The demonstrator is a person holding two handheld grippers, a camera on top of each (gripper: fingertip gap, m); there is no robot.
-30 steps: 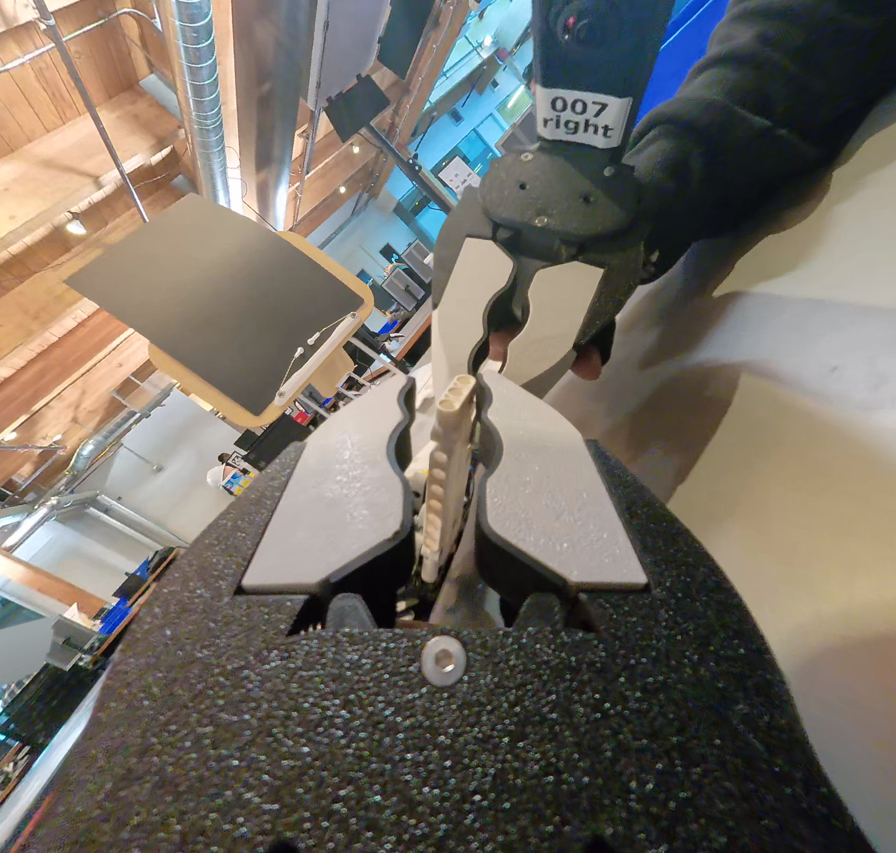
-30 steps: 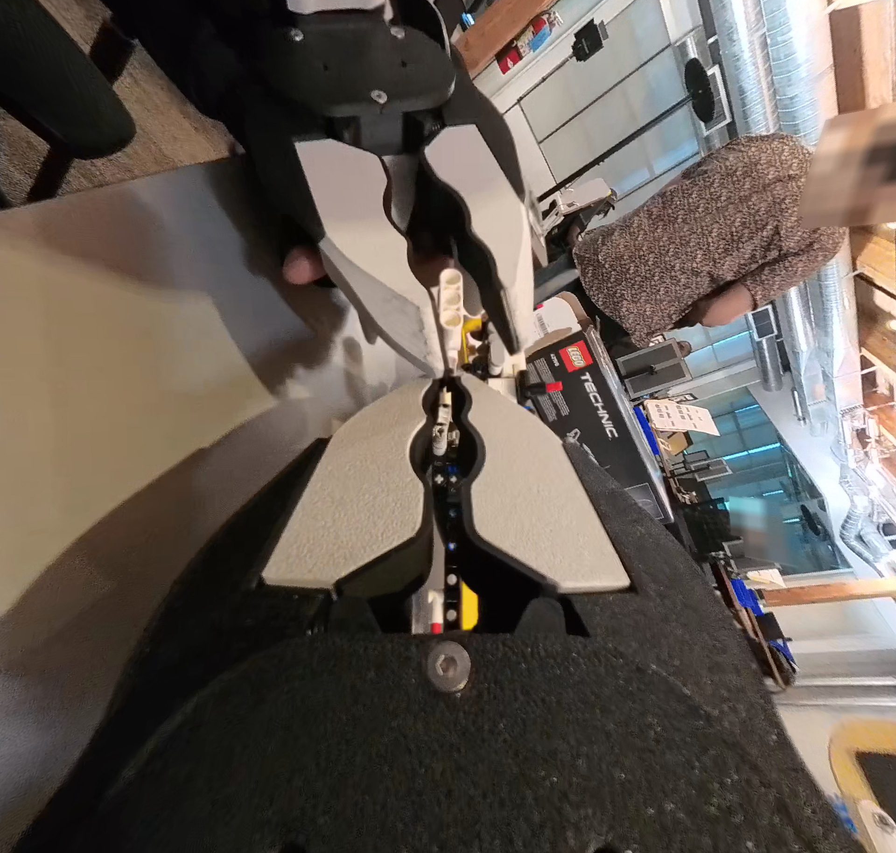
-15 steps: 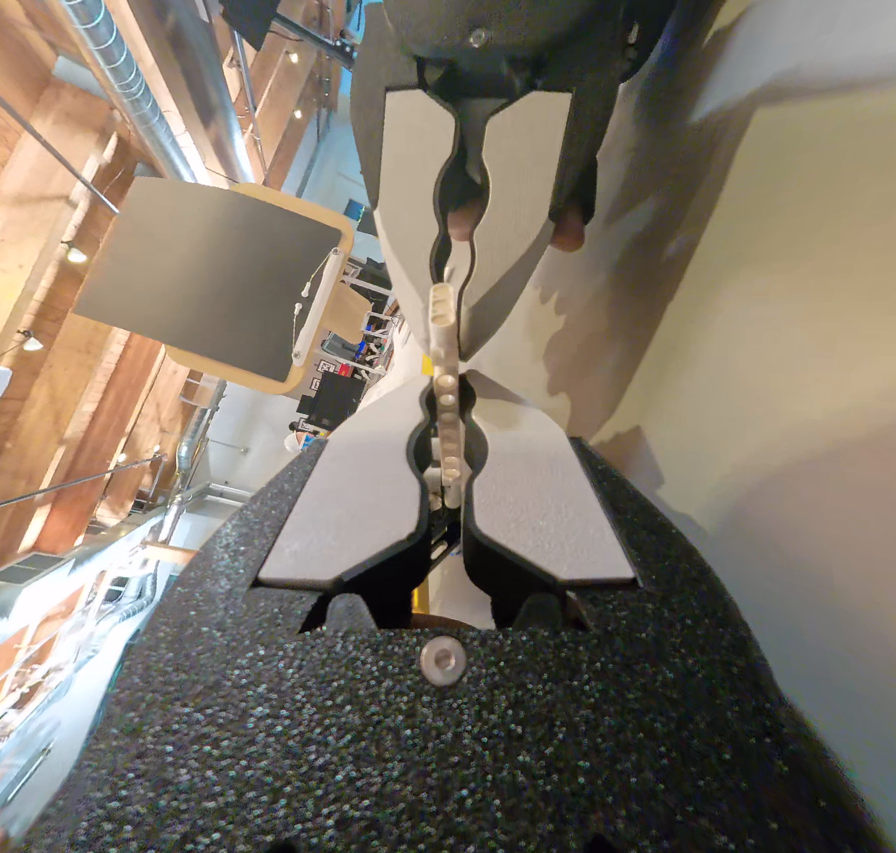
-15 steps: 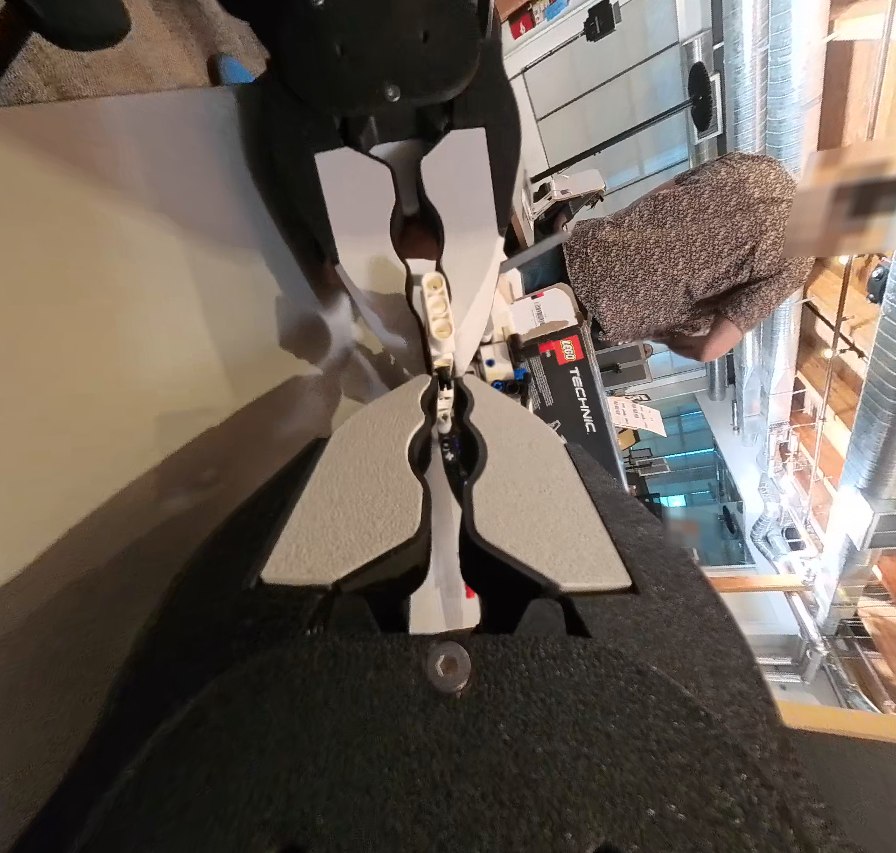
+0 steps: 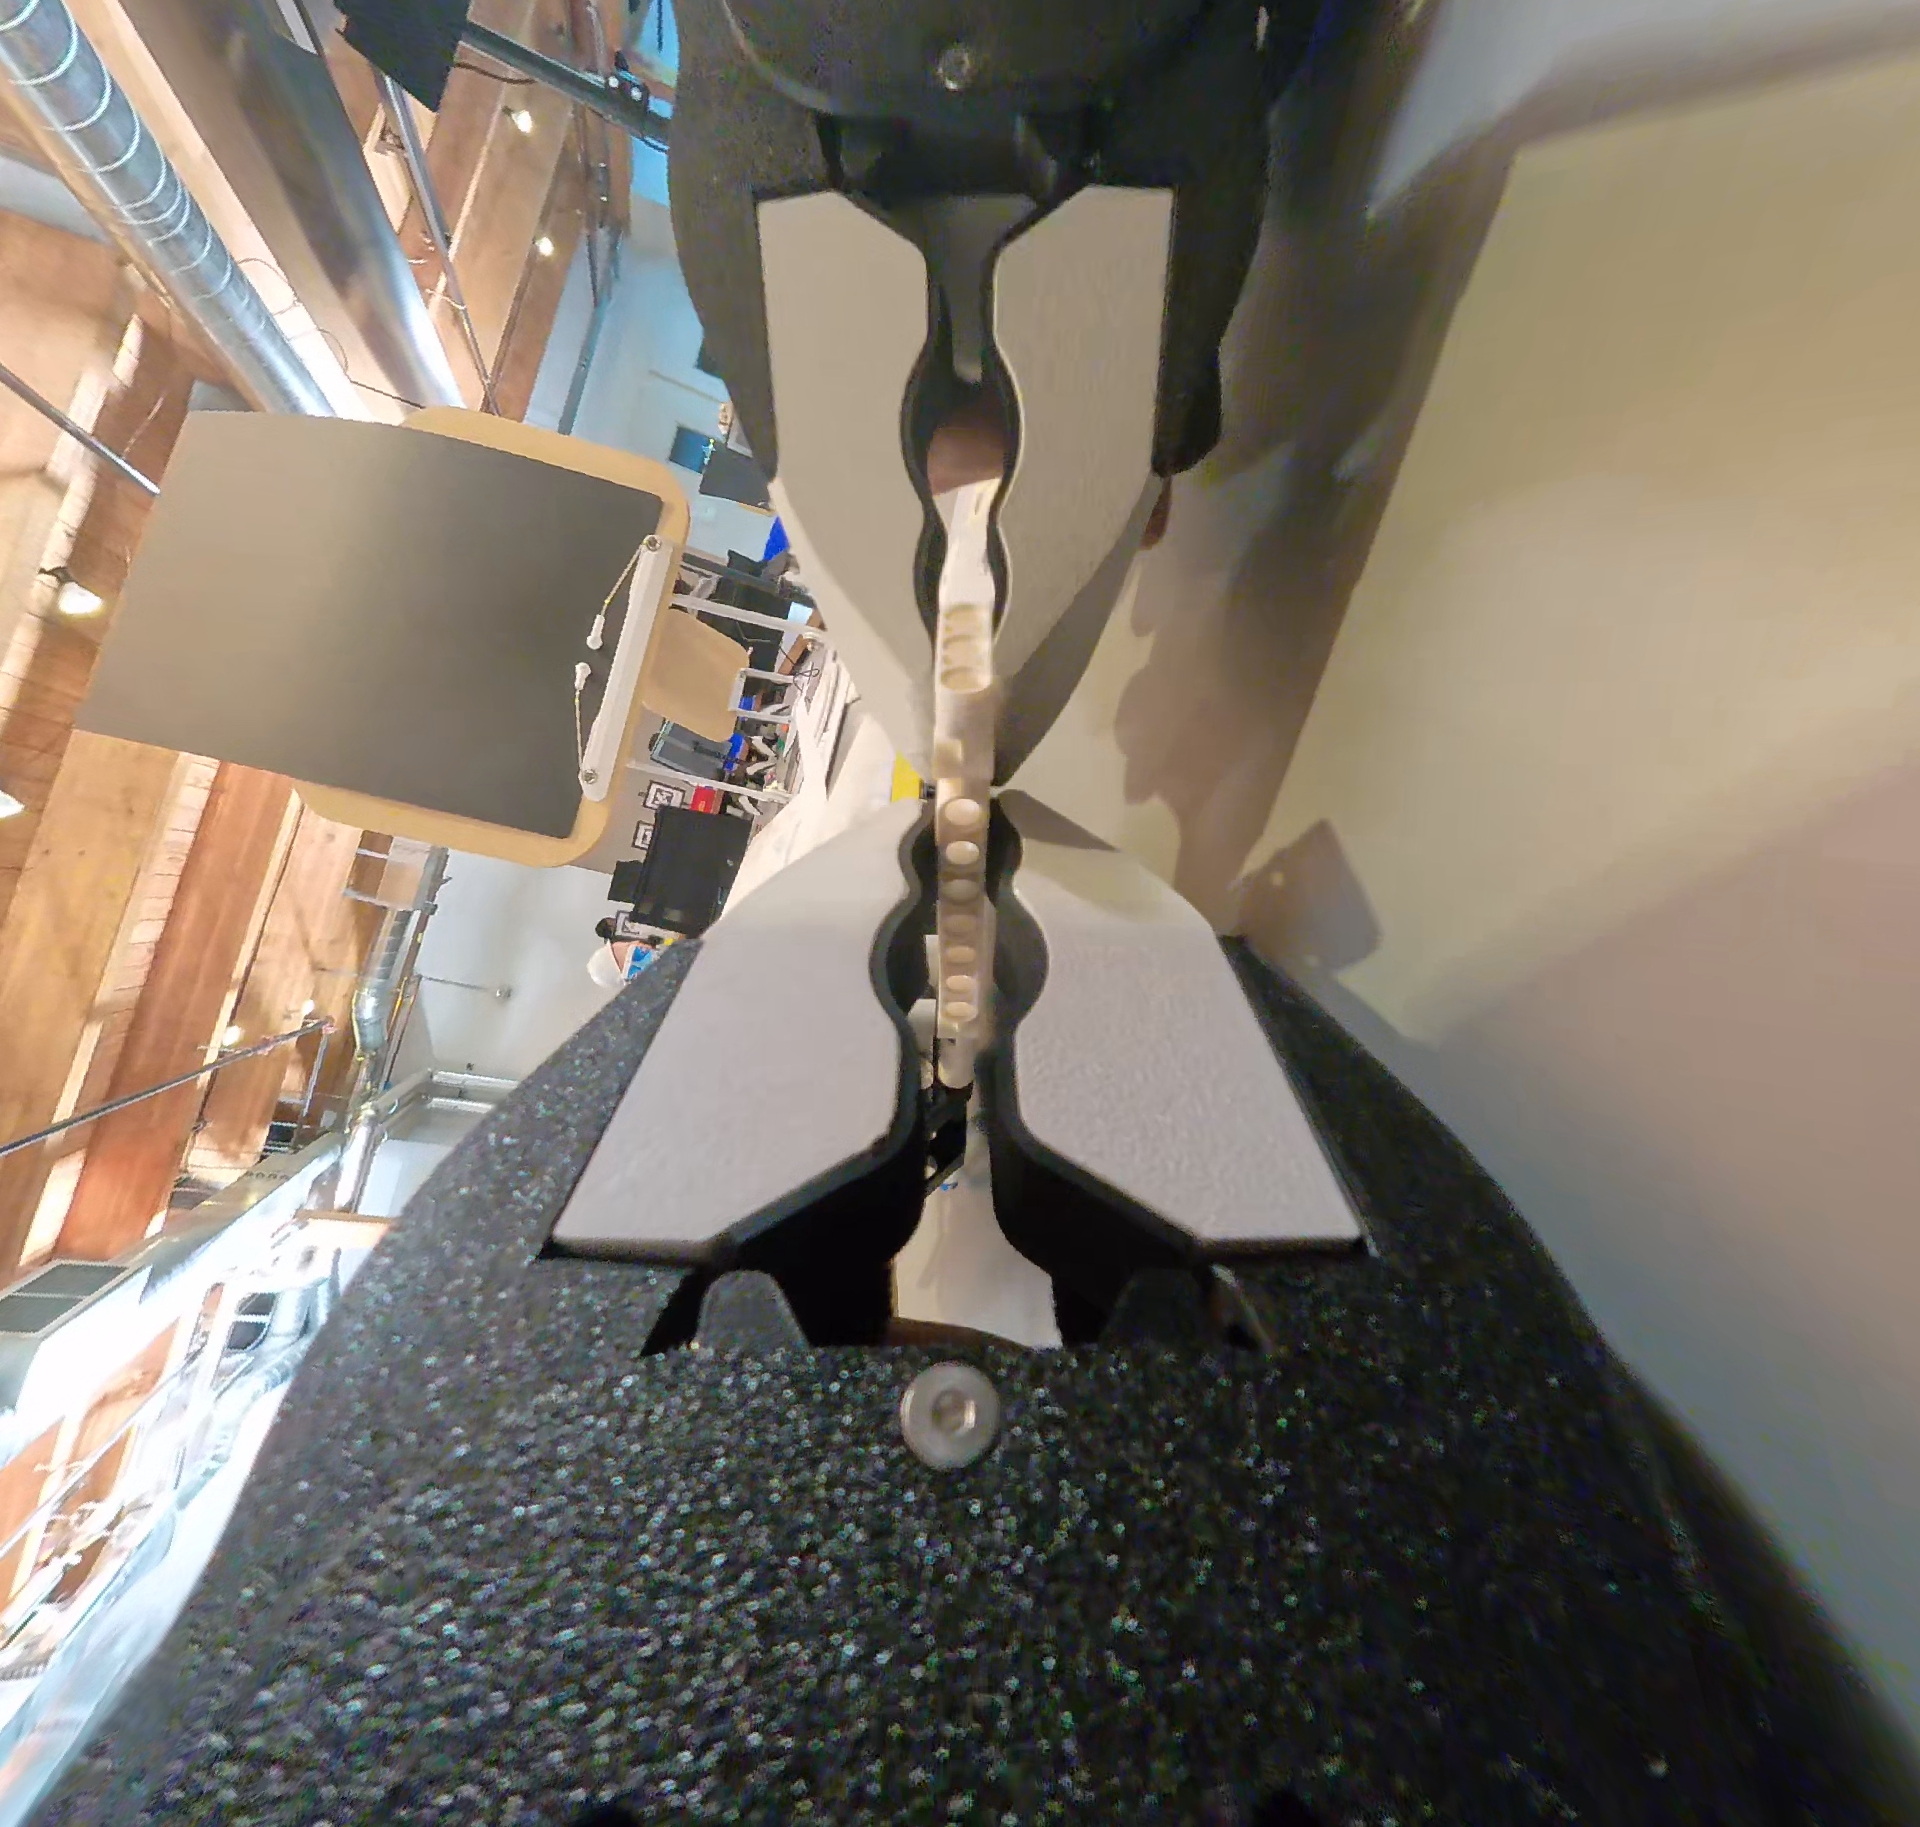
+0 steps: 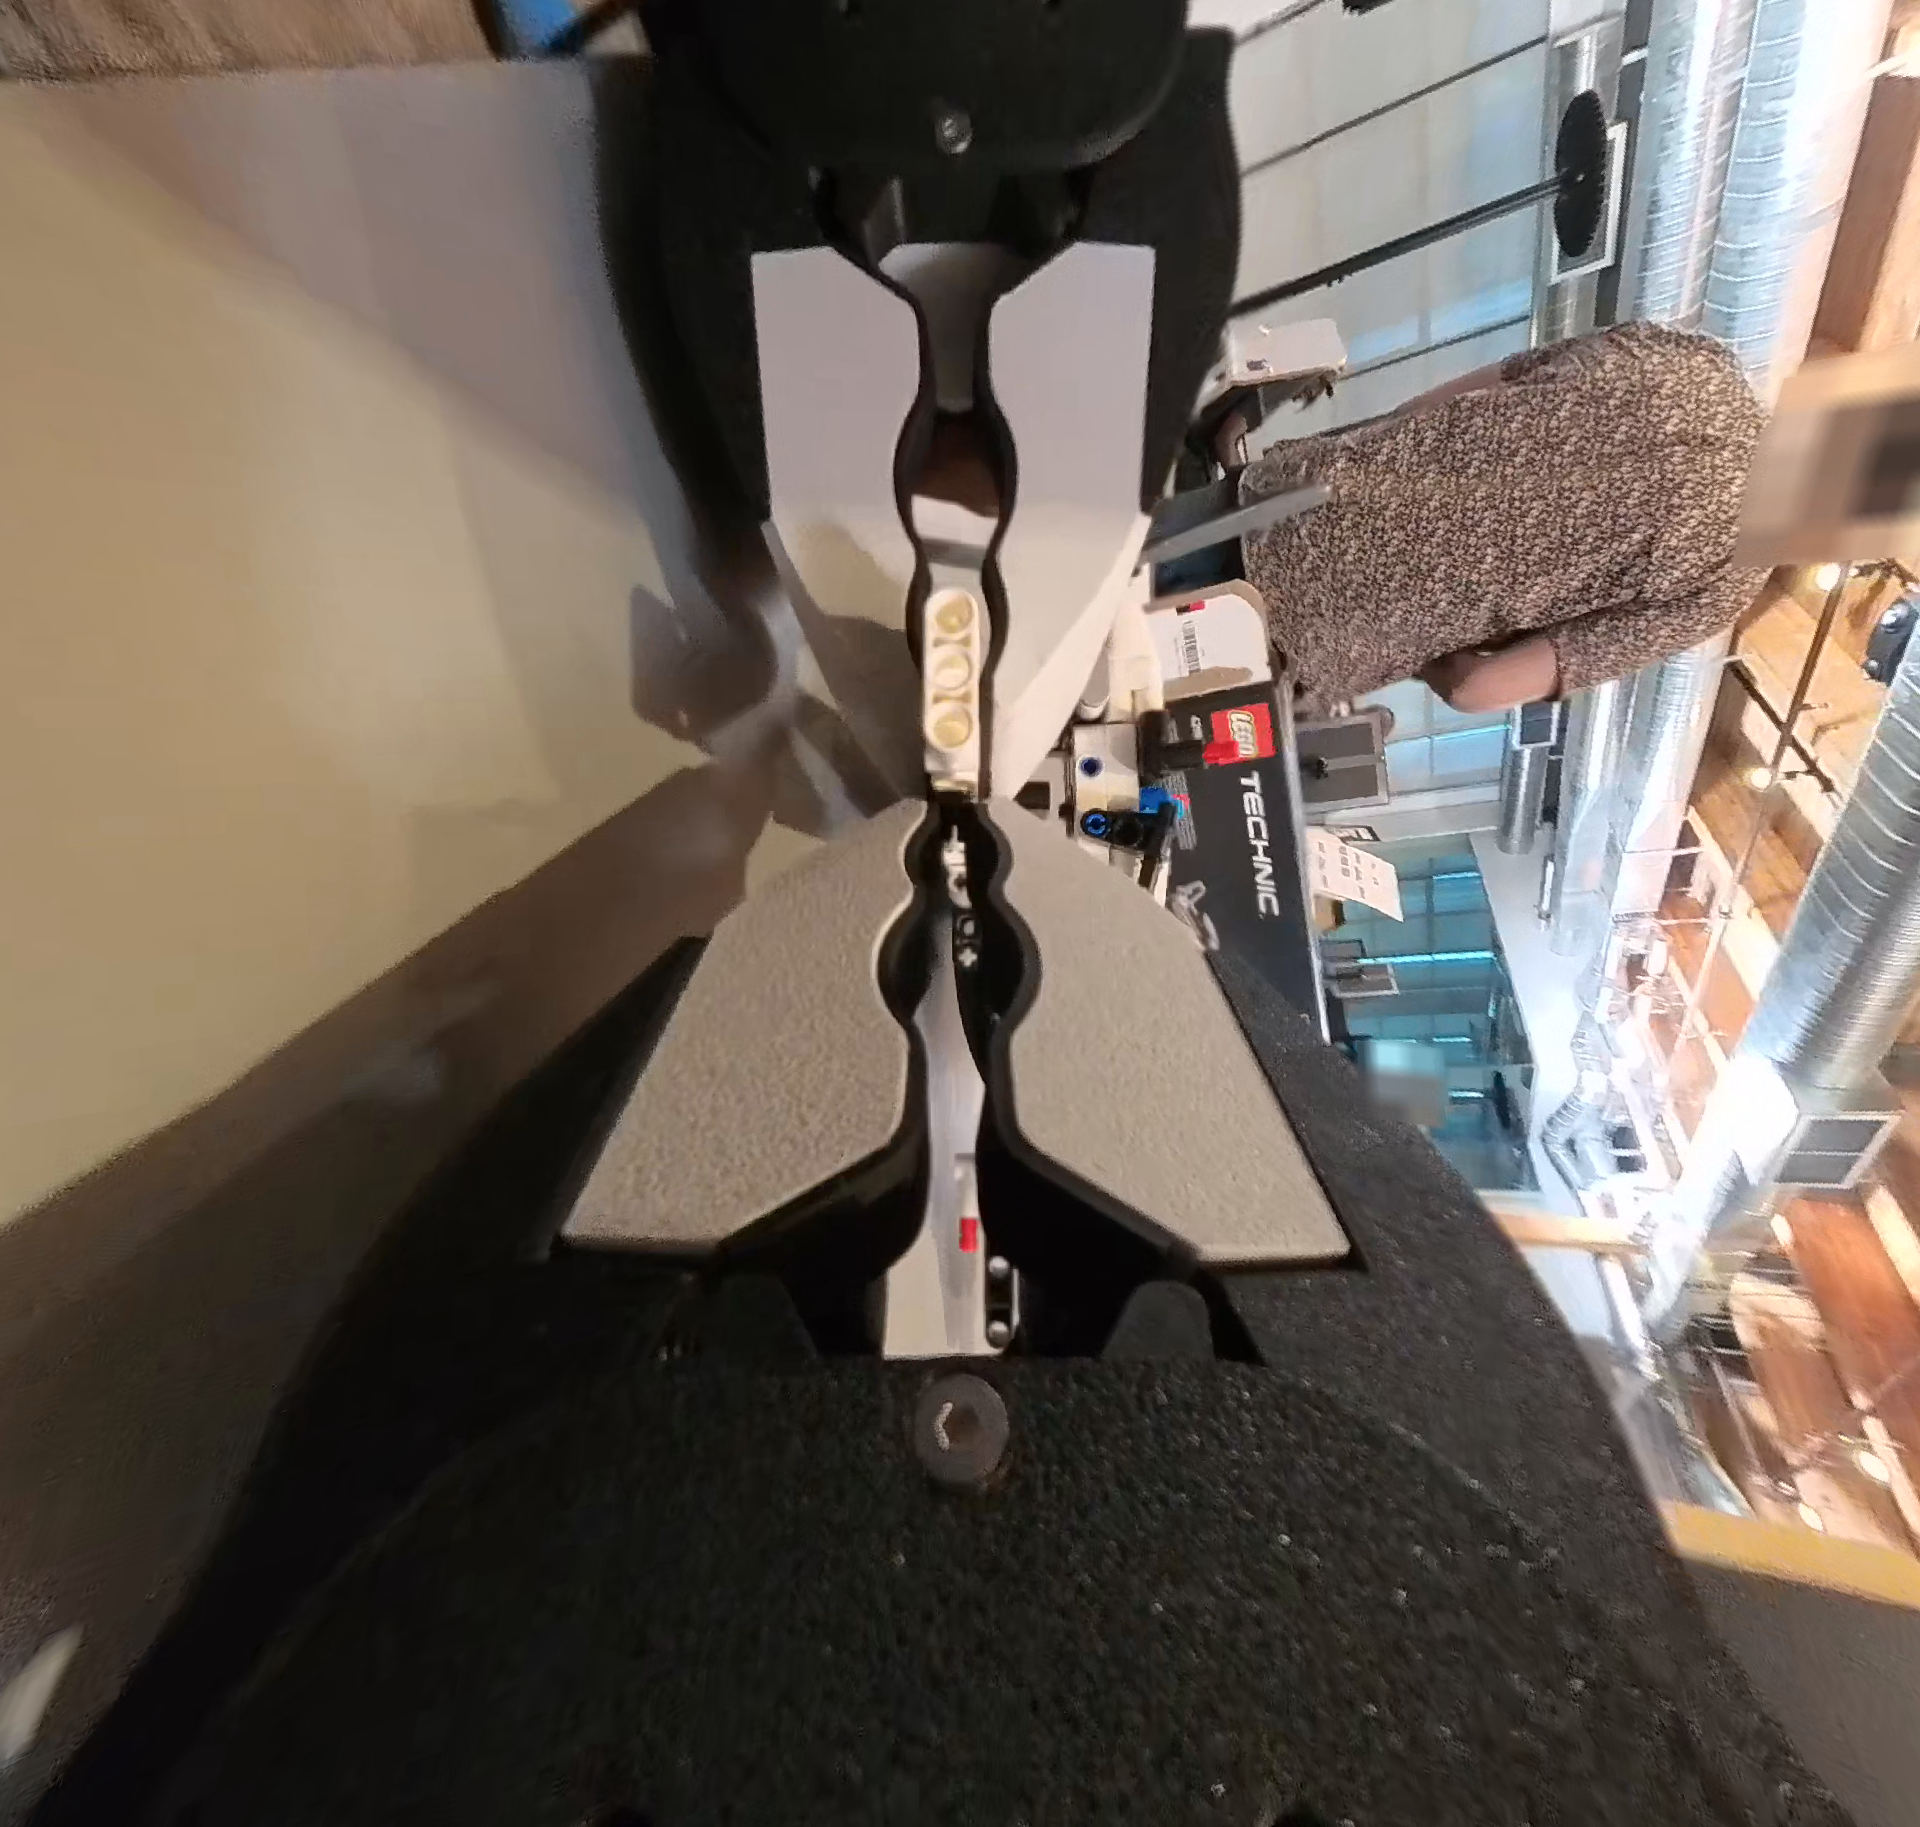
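My left gripper (image 5: pixel 961 813) is shut on a white beam with a row of holes (image 5: pixel 961 904); both pads press on its sides. The beam sticks out past the fingertips toward my right gripper (image 5: pixel 966 761), which faces it tip to tip. In the right wrist view the beam (image 6: pixel 951 676) shows three holes between the fingers of the left gripper (image 6: pixel 956 782). My right gripper (image 6: pixel 956 813) is shut on a thin dark piece with white marks (image 6: pixel 961 894). The front end of this piece meets the end of the beam. Both grippers are held above a beige table (image 6: pixel 260 530).
Both views are rolled sideways. A black printed box (image 6: pixel 1257 842) and a small white brick model with blue pins (image 6: pixel 1122 806) stand on the table behind the grippers. A person in a patterned top (image 6: pixel 1507 530) is beyond them. A black panel (image 5: pixel 364 614) hangs overhead.
The left jaws stood wider around the beam a second ago and have closed on it. The two grippers have rolled, lined up and come closer, tip to tip. The right jaws stay shut.
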